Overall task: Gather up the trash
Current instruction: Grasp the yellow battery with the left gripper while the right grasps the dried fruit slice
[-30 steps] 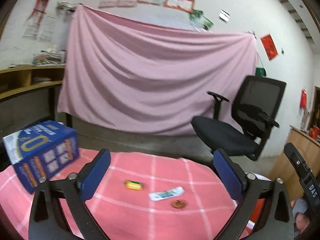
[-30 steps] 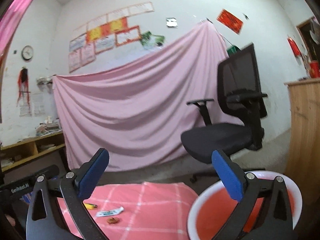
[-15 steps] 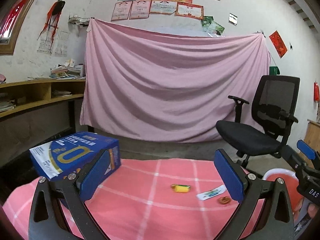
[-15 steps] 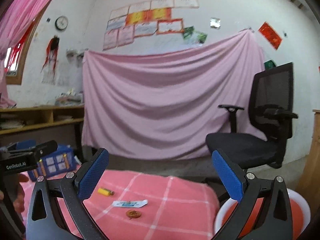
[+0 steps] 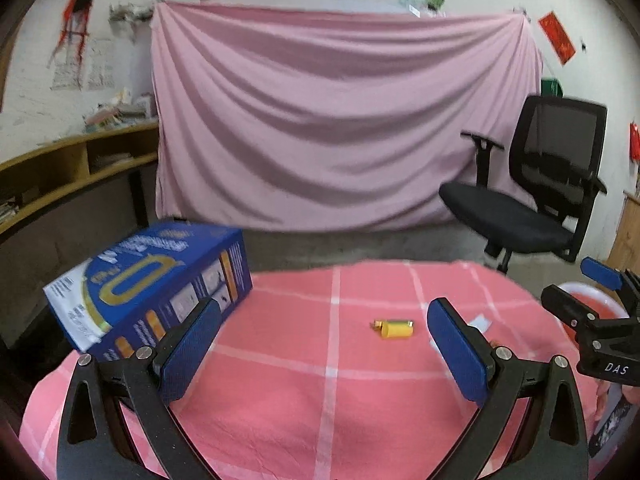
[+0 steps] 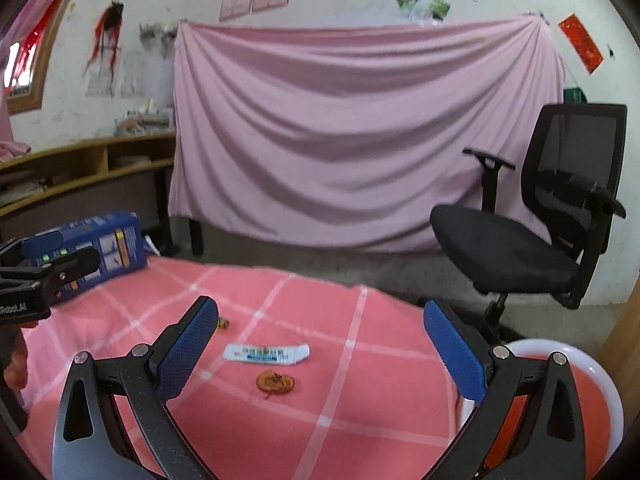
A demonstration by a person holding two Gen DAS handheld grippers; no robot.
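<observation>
We tip both grippers down toward the table, so the pink checked tablecloth (image 5: 280,400) fills more of each wrist view than it did half a second ago, and the trash sits closer in frame. That reads to us as an approach just beginning; nothing is collected yet.

Our left gripper (image 5: 324,350) hangs over the cloth with its jaws spread wide and nothing between them. Ahead of it, lying flat, is a small yellow wrapper (image 5: 393,328), which now falls between the blue pads instead of off to the right as before. The blue carton (image 5: 148,284) stands tilted at the table's left edge, just beside the left pad in the picture.

Our right gripper (image 6: 318,354) is likewise wide open and empty. Between its pads in the view lie a white and blue sachet (image 6: 266,354) and, just nearer to us, a small round orange-brown scrap (image 6: 275,382); the two are close but apart. The yellow piece peeks out behind the left pad (image 6: 188,354).

The white-rimmed red basin (image 6: 568,412) sits at the right, below the table edge, and we judge it the place for the trash. In the left view the right gripper (image 5: 596,312) hovers above it.

All three pieces rest untouched on the cloth. The flat sachet looks hard to pinch without catching fabric, so we would come in low and square.
</observation>
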